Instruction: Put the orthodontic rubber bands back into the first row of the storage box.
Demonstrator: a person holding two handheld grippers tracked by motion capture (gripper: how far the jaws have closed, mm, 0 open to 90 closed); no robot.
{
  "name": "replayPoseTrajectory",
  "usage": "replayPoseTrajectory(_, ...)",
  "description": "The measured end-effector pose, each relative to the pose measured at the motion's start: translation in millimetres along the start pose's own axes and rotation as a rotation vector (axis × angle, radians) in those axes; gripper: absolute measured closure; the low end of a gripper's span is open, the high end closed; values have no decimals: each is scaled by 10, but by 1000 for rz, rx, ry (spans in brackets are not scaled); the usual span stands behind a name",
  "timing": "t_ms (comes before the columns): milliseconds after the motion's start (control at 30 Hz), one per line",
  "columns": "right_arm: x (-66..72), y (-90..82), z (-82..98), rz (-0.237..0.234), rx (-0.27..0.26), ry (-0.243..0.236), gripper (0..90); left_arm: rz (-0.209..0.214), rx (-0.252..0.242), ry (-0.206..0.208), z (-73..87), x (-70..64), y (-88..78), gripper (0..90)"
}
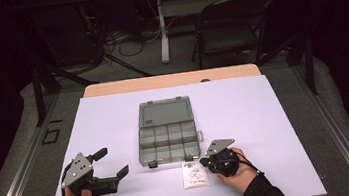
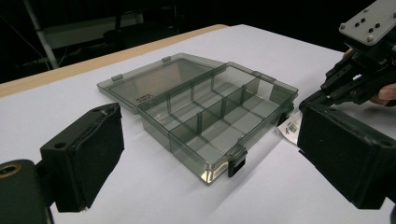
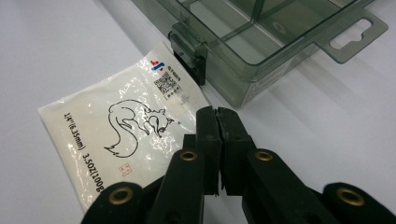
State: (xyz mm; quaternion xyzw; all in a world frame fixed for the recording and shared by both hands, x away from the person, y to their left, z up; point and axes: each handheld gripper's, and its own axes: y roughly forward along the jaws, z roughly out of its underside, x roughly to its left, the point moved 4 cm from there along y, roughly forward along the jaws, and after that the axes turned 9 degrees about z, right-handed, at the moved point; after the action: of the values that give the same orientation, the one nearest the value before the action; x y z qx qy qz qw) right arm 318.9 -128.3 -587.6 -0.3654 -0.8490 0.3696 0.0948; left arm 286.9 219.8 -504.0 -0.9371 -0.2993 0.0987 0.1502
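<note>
A smoky clear plastic compartment box (image 1: pixel 169 139) lies open mid-table, its lid (image 1: pixel 165 111) flat behind it and its compartments empty. A small white bag (image 1: pixel 195 175) printed with a squirrel lies just in front of the box's right latch. My right gripper (image 1: pixel 203 164) points down at the bag's right edge, shut on the white bag (image 3: pixel 116 121) at that edge, close to the box (image 3: pixel 261 28). My left gripper (image 1: pixel 114 162) stands open at the front left, holding nothing and facing the box (image 2: pixel 219 116). Beyond it I see the bag (image 2: pixel 289 127) and the right gripper (image 2: pixel 327 88).
A white sheet (image 1: pixel 244 104) covers the table, with a wooden edge (image 1: pixel 170 80) at the back. A black folding chair (image 1: pixel 226 26) and stand legs are on the floor beyond. The box's hang tab (image 3: pixel 355 35) sticks out toward the right gripper's side.
</note>
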Motion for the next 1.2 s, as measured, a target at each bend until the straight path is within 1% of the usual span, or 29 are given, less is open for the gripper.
replayPoseTrajectory(33, -4, -4, 1, -3, 7, -4, 895, 0, 0, 0, 0, 0, 0, 72)
replayPoseTrajectory(133, -4, 0, -1, -4, 0, -4, 900, 0, -1, -1, 0, 2, -1, 72)
replayPoseTrajectory(500, -11, -2, -1, -7, 5, -5, 900, -2, 0, -4, 1, 4, -3, 73)
replayPoseTrajectory(567, -9, 2, -4, -5, -6, -5, 900, -3, 1, -3, 1, 6, -4, 73)
replayPoseTrajectory(700, -20, -18, -9, -11, 1, -9, 900, -2, -1, -4, 2, 11, -5, 73)
replayPoseTrajectory(733, -20, -20, -12, -12, -8, -2, 900, -2, -1, -4, 3, 12, -5, 73)
replayPoseTrajectory(833, -17, -43, -24, -11, -16, -5, 900, -2, -1, -6, 3, 12, -5, 73)
replayPoseTrajectory(900, -10, -69, -36, -10, -22, -19, 900, -3, -1, -6, 3, 12, -5, 74)
replayPoseTrajectory(1100, 19, -126, -59, -11, -35, -39, 900, -4, -2, -7, 4, 15, -11, 74)
replayPoseTrajectory(1200, 15, -189, -76, -21, -51, -34, 900, -4, -4, -9, 4, 18, -14, 74)
